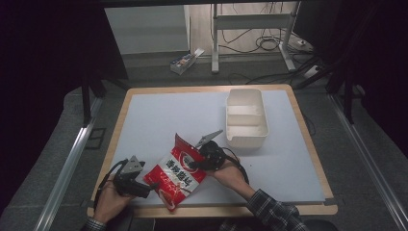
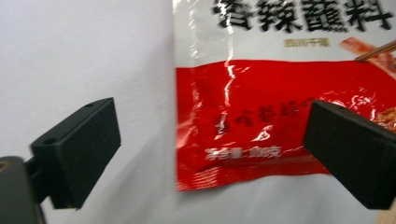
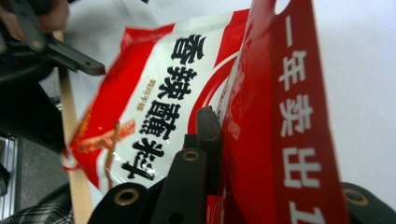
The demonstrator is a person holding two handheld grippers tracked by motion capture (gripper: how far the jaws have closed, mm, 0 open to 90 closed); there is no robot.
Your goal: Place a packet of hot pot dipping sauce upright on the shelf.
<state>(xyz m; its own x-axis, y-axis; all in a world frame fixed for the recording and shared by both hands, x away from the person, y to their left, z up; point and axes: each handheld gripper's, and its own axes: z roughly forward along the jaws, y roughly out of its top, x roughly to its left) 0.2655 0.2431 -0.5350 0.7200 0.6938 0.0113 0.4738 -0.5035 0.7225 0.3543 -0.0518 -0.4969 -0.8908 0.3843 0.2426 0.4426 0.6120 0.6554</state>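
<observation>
Right gripper (image 1: 199, 162) pinches the bag (image 1: 175, 179) at its top edge; left gripper (image 1: 153, 185) is spread at the bottom corner. Lift slowly, keep it level toward the bin (image 1: 246, 118).

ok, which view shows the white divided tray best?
High view: the white divided tray sits whole on the mat's far right, compartments visible. The two gripper views show the red packet instead, so they add nothing on the tray.
</observation>
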